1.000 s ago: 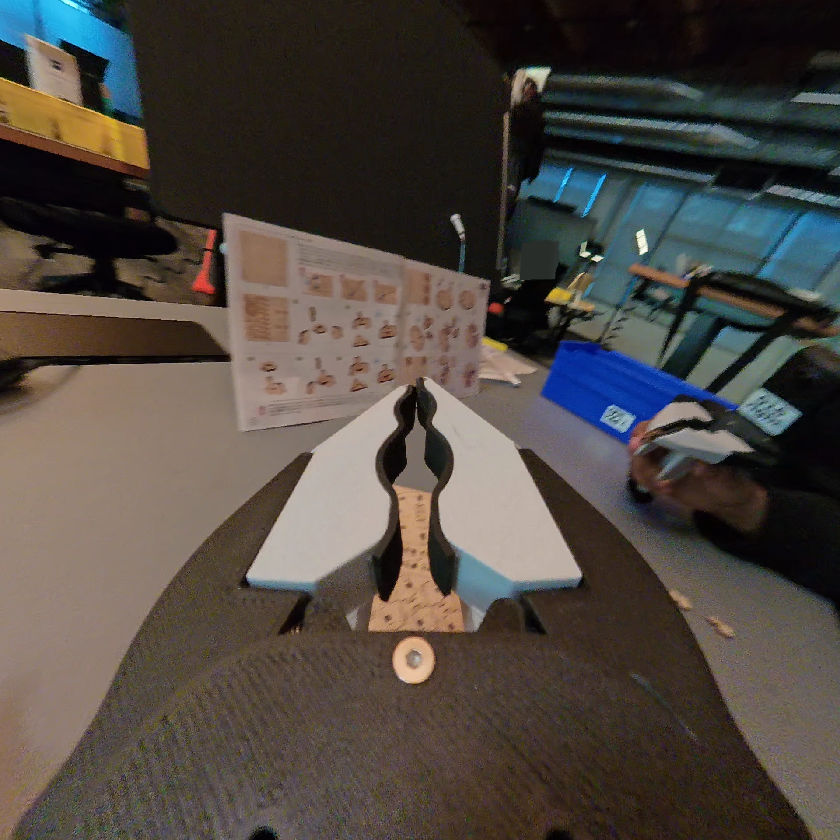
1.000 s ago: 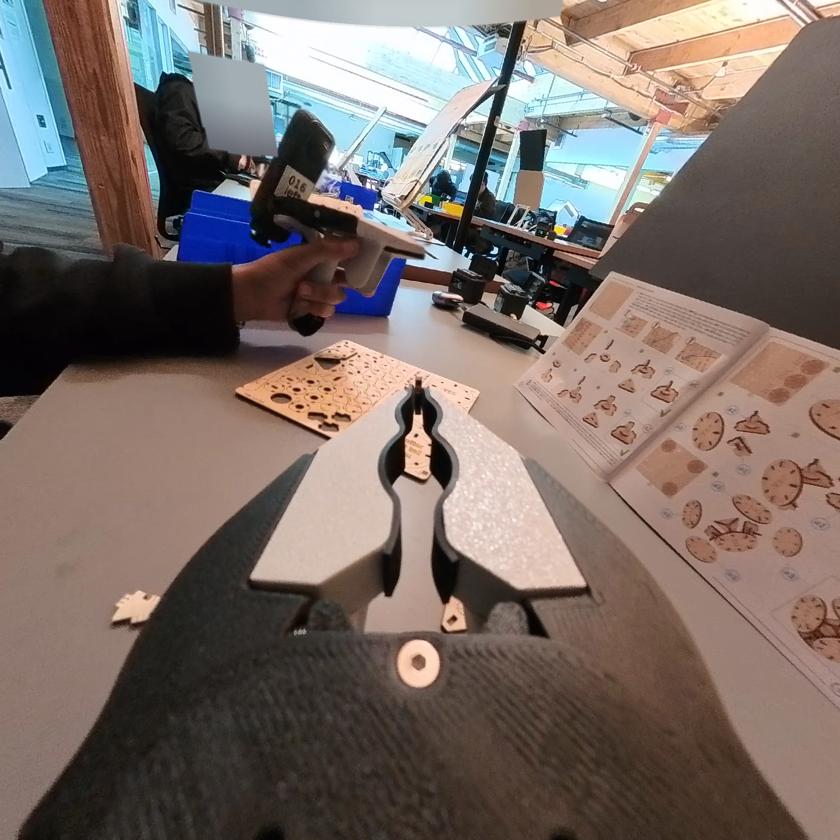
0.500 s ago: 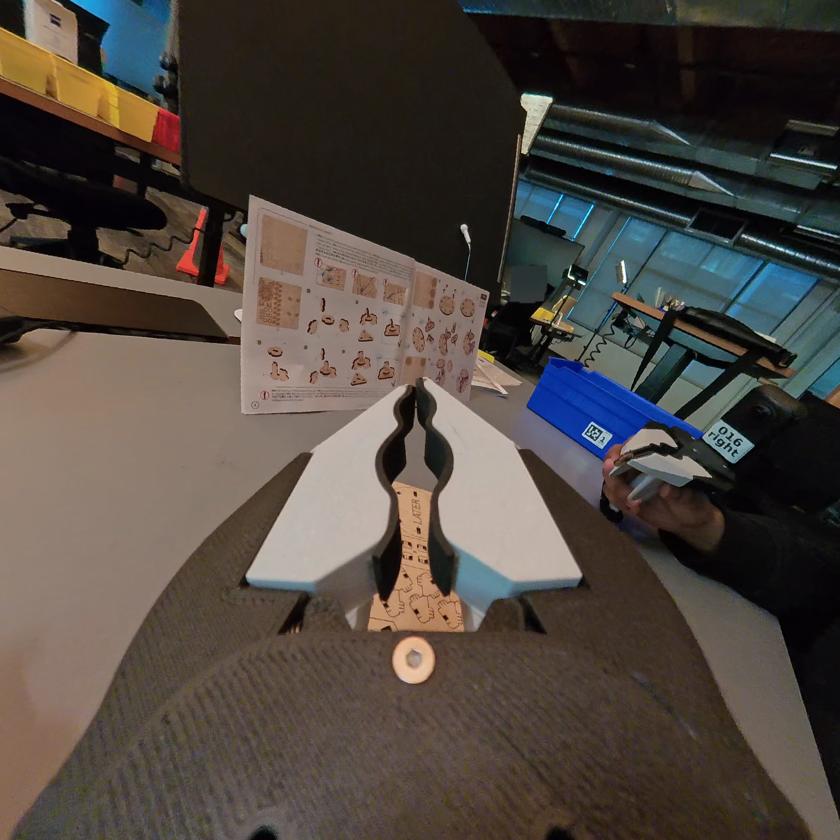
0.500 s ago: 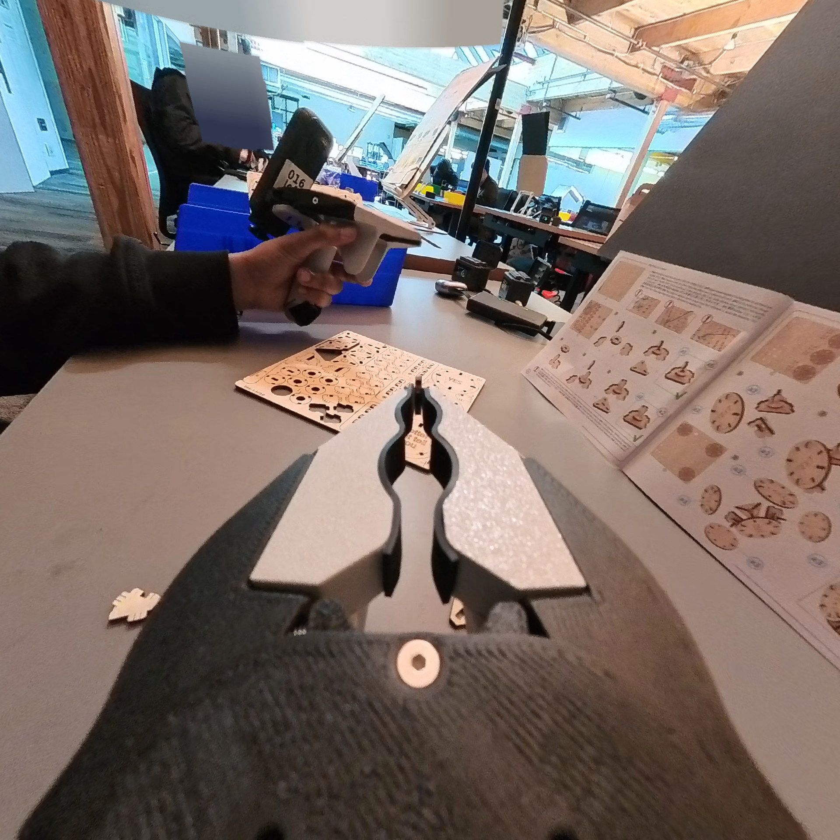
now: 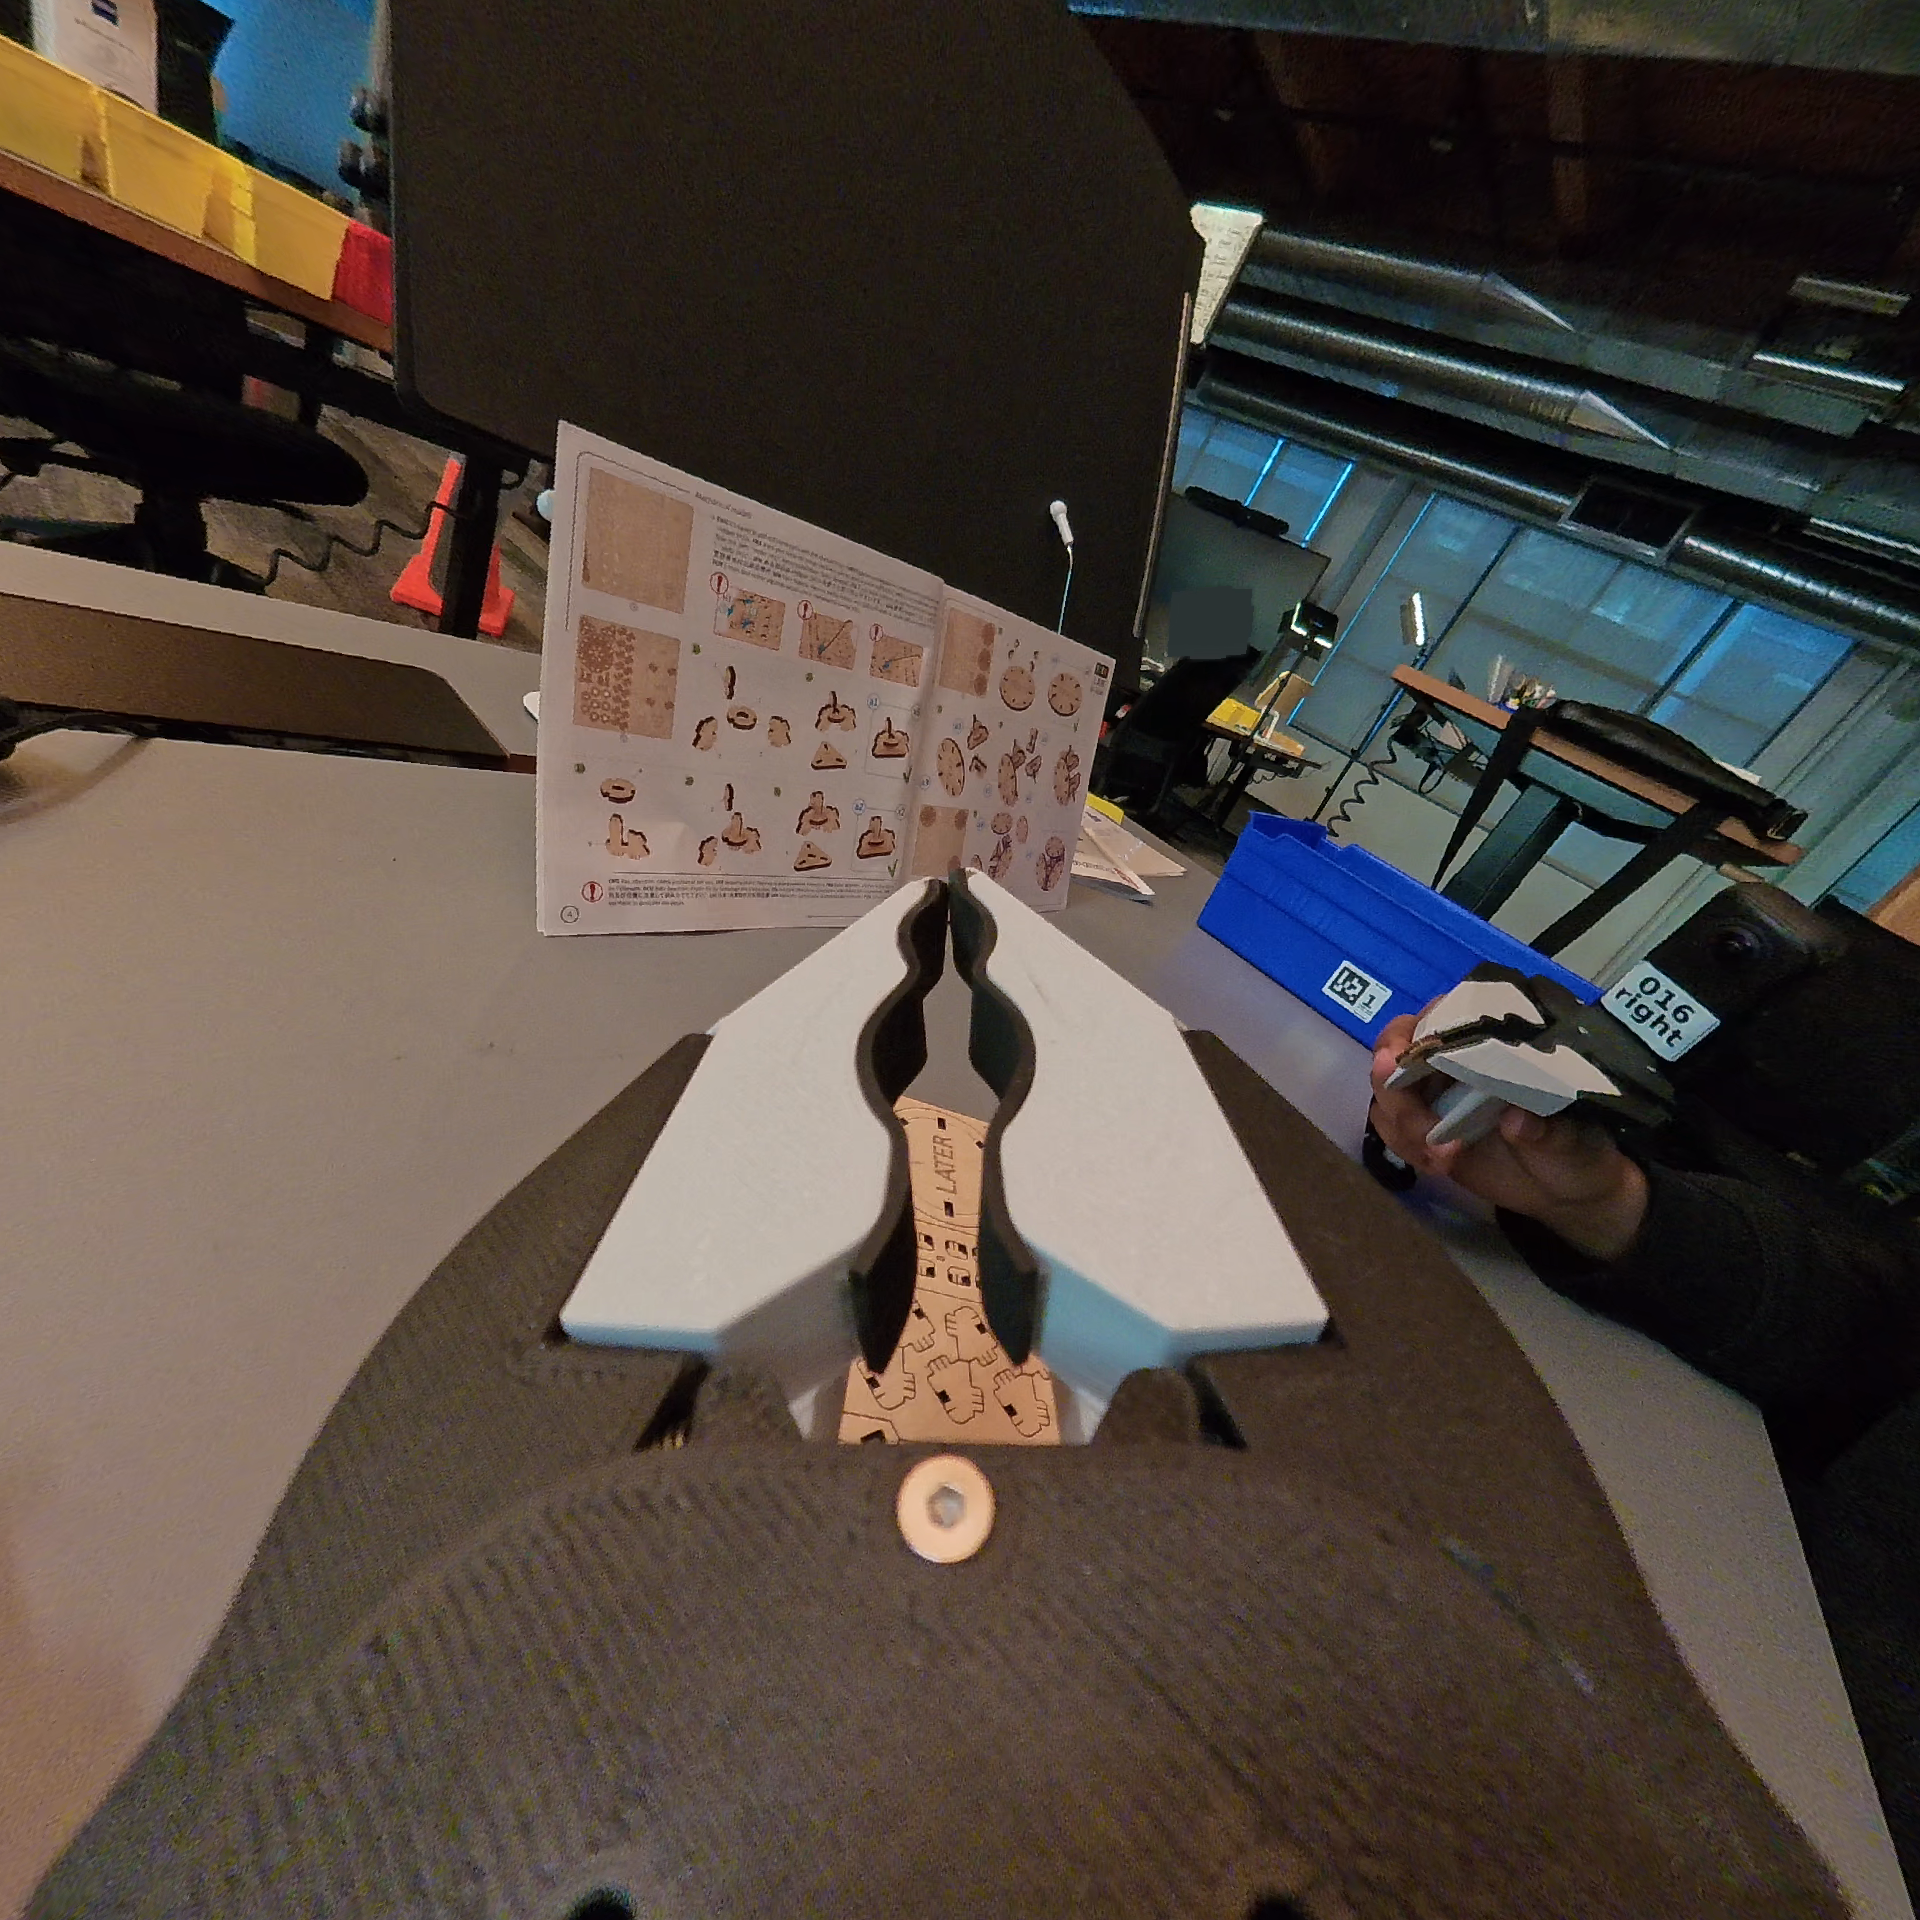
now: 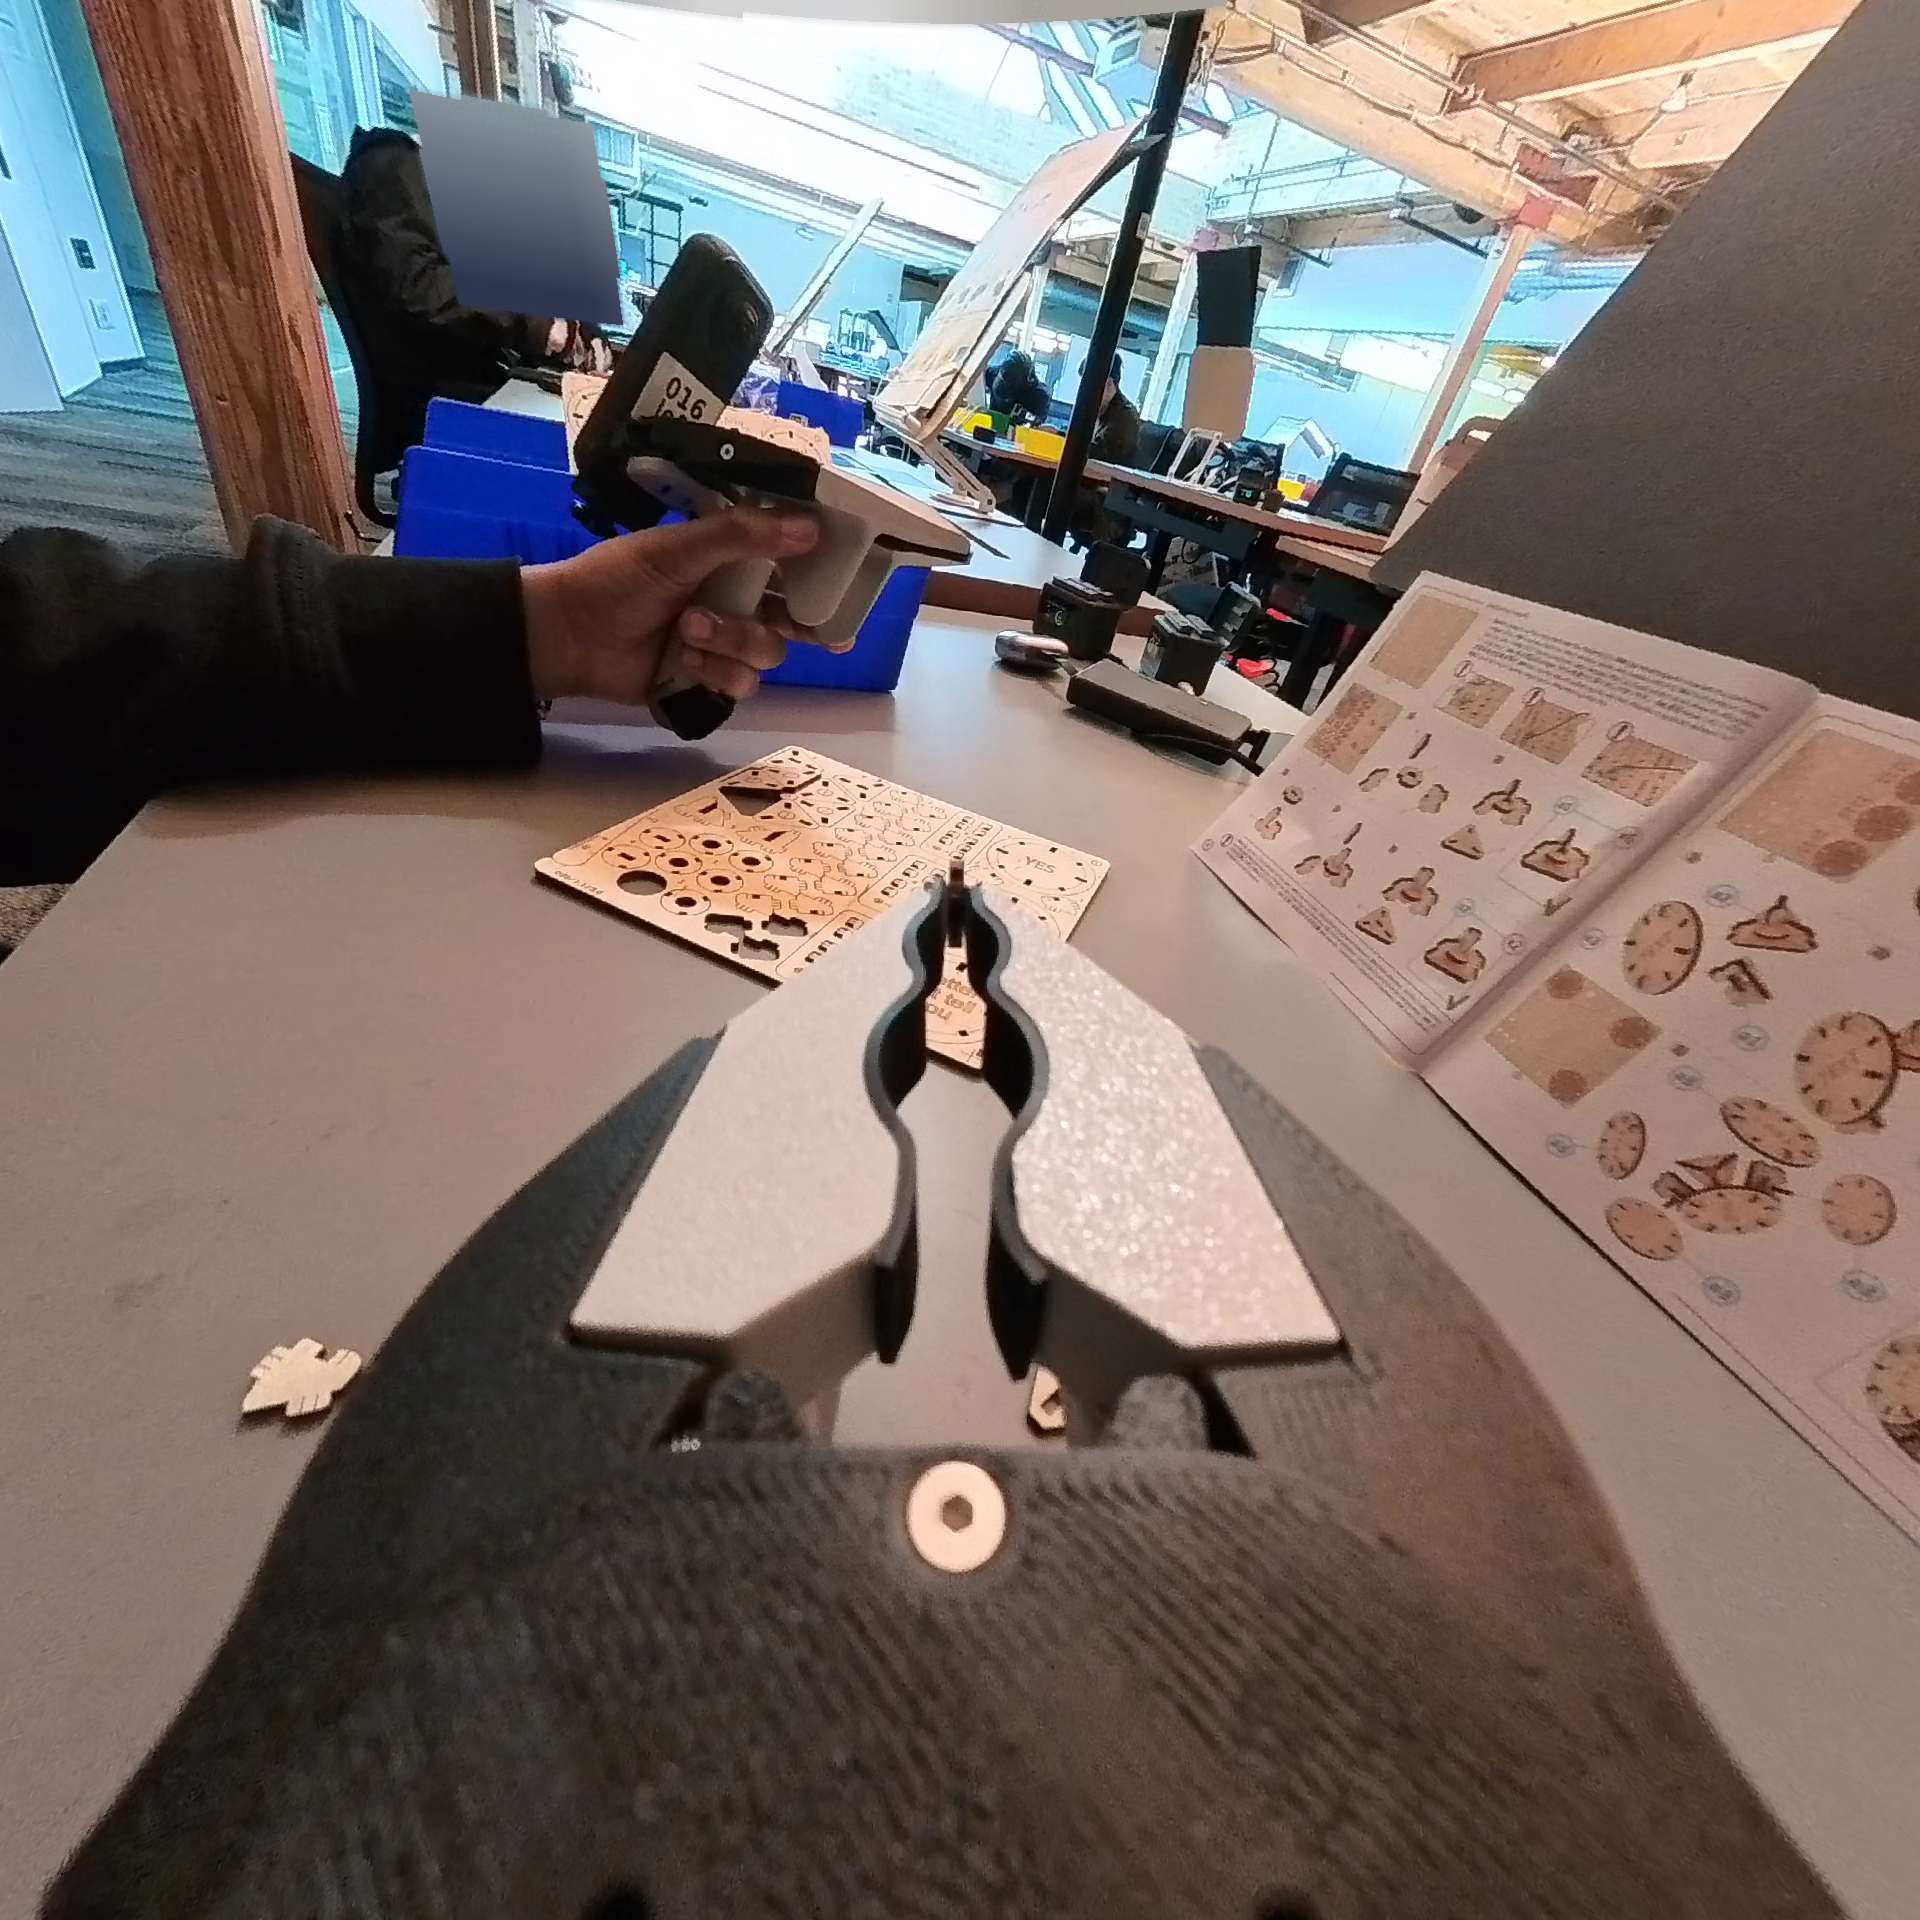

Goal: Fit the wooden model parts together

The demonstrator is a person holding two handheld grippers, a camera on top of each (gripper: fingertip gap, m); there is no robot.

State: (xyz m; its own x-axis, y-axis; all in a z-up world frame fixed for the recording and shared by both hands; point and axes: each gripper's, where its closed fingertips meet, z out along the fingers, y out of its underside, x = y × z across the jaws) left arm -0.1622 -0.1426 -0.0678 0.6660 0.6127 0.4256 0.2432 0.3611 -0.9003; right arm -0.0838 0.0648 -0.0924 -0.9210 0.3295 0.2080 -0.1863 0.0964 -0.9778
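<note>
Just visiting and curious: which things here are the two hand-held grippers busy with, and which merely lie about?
At the grippers: flat pale wooden cut-out sheet, below shut left gripper; small thin dark piece, pinched by right gripper.
Lying about: open paper instruction booklet; blue plastic bin; loose wooden bit; black power adapter.
</note>
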